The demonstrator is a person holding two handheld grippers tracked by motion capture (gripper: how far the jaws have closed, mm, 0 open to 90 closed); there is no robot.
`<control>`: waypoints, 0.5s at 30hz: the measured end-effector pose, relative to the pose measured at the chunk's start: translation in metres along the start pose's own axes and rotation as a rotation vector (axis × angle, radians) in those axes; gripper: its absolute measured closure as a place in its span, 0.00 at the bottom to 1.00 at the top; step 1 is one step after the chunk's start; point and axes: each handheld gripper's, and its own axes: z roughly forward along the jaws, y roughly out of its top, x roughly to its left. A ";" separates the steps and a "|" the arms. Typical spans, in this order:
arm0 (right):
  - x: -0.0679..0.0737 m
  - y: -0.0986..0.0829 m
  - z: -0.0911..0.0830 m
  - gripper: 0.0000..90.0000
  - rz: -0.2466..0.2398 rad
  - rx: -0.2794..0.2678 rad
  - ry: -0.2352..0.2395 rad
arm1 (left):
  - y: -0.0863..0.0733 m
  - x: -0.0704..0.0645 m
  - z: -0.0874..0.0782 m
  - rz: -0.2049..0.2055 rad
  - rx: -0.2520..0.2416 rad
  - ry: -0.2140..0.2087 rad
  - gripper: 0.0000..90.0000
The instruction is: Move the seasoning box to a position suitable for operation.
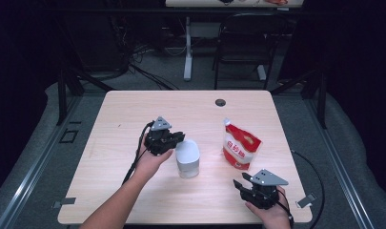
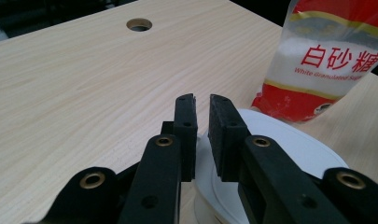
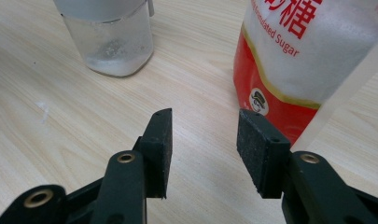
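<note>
A clear jar with a white lid (image 1: 187, 159) stands mid-table; in the right gripper view the jar (image 3: 109, 42) holds a little white powder. To its right stands a red and white bag of white sugar (image 1: 241, 149), printed side showing (image 2: 331, 60) (image 3: 308, 51). My left gripper (image 1: 179, 139) is at the jar's upper left edge. Its jaws (image 2: 202, 100) hang over the rim of the white lid (image 2: 289, 144), almost together, with nothing seen between them. My right gripper (image 1: 241, 181) rests near the front edge, open (image 3: 203, 121), pointing at the gap between jar and bag.
The light wooden table (image 1: 133, 119) has a round cable hole (image 1: 220, 102) (image 2: 139, 24) near its far edge. A black chair (image 1: 243, 43) and a desk leg stand beyond the table. Bare wood lies to the left and at the back.
</note>
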 end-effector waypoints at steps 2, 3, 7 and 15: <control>0.000 0.000 0.000 0.62 0.000 0.001 0.001 | 0.001 0.000 0.002 -0.004 -0.004 -0.005 0.90; 0.000 0.000 0.000 0.62 -0.001 0.001 0.000 | 0.001 0.000 0.002 -0.003 -0.001 -0.007 0.90; 0.000 0.000 -0.001 0.62 -0.001 0.002 0.003 | 0.001 -0.001 0.007 -0.005 0.010 -0.009 0.91; 0.001 0.000 -0.001 0.62 -0.002 0.004 0.003 | 0.000 -0.001 0.008 0.014 0.027 -0.020 0.92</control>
